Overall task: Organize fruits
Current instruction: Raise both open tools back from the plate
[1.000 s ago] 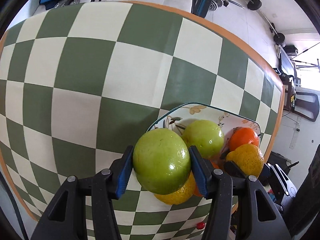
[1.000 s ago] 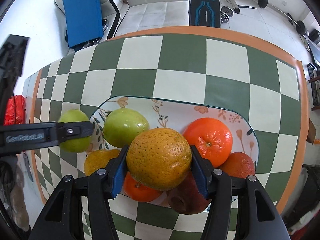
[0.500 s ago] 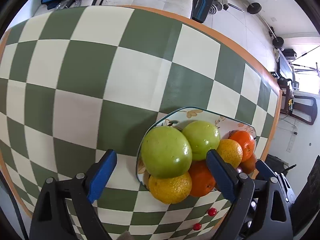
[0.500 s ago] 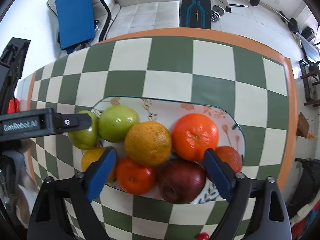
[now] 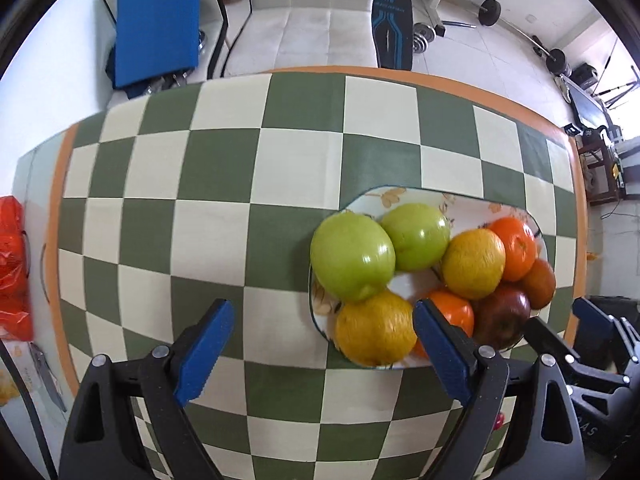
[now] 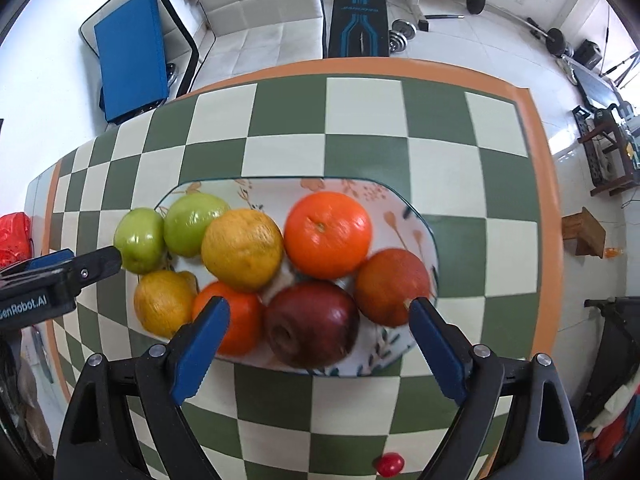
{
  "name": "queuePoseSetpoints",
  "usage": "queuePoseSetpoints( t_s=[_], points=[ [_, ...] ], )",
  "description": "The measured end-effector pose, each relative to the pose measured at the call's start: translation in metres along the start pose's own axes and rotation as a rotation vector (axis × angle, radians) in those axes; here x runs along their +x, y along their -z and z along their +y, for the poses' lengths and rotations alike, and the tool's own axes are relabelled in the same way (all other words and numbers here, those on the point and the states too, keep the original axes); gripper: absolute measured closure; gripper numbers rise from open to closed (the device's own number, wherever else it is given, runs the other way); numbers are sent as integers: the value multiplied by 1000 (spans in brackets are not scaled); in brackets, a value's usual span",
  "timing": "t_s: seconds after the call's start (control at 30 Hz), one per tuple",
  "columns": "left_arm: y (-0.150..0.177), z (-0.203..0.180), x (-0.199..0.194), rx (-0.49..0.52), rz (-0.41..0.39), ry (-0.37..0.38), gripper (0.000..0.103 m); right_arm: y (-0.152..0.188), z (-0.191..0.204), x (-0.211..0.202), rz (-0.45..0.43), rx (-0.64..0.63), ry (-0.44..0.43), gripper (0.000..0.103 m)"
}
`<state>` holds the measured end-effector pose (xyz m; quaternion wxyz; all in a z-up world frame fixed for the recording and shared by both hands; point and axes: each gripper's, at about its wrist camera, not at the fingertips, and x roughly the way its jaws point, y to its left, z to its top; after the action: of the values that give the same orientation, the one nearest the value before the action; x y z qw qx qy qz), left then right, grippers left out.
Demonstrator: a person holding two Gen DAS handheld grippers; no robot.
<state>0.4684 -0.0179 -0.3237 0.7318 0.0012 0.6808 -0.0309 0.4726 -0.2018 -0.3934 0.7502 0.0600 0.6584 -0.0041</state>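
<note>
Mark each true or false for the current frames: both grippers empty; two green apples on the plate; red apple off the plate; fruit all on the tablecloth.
1. Both the left gripper and the right gripper are open and empty. True.
2. Two green apples sit on the plate. True.
3. The red apple lies off the plate. False: it is on the plate's near side.
4. The oranges lie on the tablecloth. False: they sit on the plate.
</note>
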Motion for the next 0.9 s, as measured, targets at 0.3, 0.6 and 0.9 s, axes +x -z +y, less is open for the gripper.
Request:
queuePoseSetpoints(
  t_s=[0.3,0.6,0.9],
  points=[
    [49,-15,-46,34,-152,-35,11,41,-9,-39,-89,-1,22,10],
    [104,-25,-106,74,-295,-34,11,94,-11,-97,-209,-5,31,10],
    [151,-26,-167,71,-430,-27,11,143,-11,-168,-344,0,20,10]
  ],
)
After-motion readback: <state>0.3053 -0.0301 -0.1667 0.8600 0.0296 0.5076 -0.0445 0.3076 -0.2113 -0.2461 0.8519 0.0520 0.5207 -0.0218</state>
